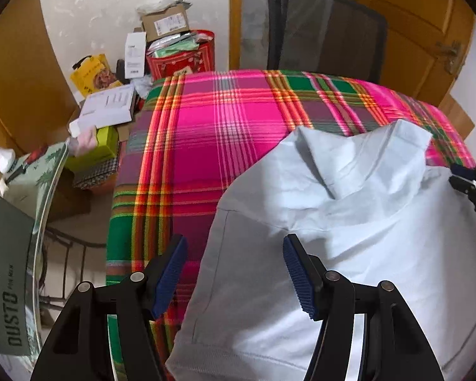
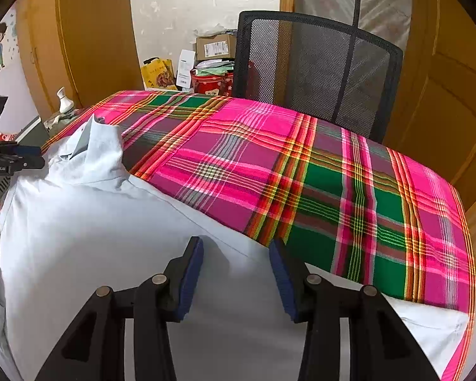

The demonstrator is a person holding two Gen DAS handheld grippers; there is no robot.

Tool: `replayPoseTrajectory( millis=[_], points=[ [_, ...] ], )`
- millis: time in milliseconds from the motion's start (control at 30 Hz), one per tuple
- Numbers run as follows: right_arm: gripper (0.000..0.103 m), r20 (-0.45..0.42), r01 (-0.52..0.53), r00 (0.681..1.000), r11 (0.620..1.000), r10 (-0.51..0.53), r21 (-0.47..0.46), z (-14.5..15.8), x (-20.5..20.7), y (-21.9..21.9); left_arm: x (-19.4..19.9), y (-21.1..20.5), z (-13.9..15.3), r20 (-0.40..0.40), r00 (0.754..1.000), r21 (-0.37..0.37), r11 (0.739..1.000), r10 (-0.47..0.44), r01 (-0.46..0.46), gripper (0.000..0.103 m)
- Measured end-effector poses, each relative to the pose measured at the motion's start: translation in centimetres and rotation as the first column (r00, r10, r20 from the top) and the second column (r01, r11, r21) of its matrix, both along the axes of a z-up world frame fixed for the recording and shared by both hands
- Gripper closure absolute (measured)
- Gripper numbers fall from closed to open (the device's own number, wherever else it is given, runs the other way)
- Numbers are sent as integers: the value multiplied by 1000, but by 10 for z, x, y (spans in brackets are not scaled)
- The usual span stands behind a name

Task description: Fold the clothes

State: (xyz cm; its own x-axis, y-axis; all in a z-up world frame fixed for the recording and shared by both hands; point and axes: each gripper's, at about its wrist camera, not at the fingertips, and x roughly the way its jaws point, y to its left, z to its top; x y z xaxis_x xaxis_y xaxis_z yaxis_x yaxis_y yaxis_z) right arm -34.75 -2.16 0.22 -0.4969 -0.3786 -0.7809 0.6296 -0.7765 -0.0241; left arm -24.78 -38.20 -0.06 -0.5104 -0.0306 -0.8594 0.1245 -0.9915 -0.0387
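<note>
A pale blue collared shirt (image 1: 349, 222) lies spread on the table's pink, green and red plaid cloth (image 1: 225, 133), its collar standing up towards the far side. My left gripper (image 1: 234, 241) hangs open over the shirt's left side seam; one finger is above the plaid, the other above the shirt. In the right wrist view the shirt (image 2: 95, 222) fills the lower left. My right gripper (image 2: 235, 243) stands open above the shirt's edge where it meets the plaid cloth (image 2: 333, 190). Neither pair of pads pinches fabric. Each gripper shows at the edge of the other's view: right gripper (image 1: 469, 181), left gripper (image 2: 16, 158).
A black mesh chair (image 2: 317, 73) stands behind the table's far edge. Cardboard boxes (image 1: 166, 22), a red tin (image 1: 184, 57) and a yellow bag (image 1: 92, 74) are piled on the floor at the left. Wooden doors (image 1: 412, 31) flank the room.
</note>
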Motion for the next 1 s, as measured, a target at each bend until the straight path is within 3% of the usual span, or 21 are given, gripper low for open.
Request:
replayPoseTrajectory(
  millis=[100,167,267,300,400,500,567,733,800,833,900,933,1000],
  points=[
    [64,-43,-30,999,998,32,50,1,6,-6,-3,4,-1,-24,1000,41,999,7,-6,40],
    [87,-52,-77,995,994,81,72,1,12,-12,-6,13,-2,-27,999,22,1000,-21,22,42],
    [101,-56,-111,992,989,116,96,1,18,-20,-6,23,-1,-34,997,-1,998,-62,62,67],
    [101,-58,-119,990,987,126,104,0,20,-22,-6,25,0,-38,997,2,997,-71,72,71],
    [101,-48,-130,990,986,136,106,1,19,-22,-7,22,0,-37,998,25,998,-58,58,71],
    [83,-54,-111,992,988,117,104,3,16,-16,-7,19,0,-43,998,39,998,-50,52,70],
    [65,-67,-91,993,990,98,104,3,16,-11,-7,17,-1,-45,998,47,998,-45,47,69],
    [56,30,-67,997,998,67,-2,2,-6,3,-9,14,-1,-43,998,45,998,-47,49,60],
    [55,51,-75,996,997,76,-29,1,-11,6,-8,8,0,-29,999,56,998,-13,14,43],
    [55,50,-77,996,997,78,-24,1,-11,4,-6,2,0,-24,1000,85,996,7,-5,40],
    [59,47,-82,995,997,83,-13,2,-10,2,-4,-10,1,-20,999,146,989,40,-37,38],
    [68,48,-93,994,996,93,-15,2,-9,1,-2,-16,1,-21,998,176,983,55,-51,38],
    [75,46,-114,992,993,115,-16,2,-6,-2,-1,-23,1,-26,996,196,977,88,-81,38]
  ],
)
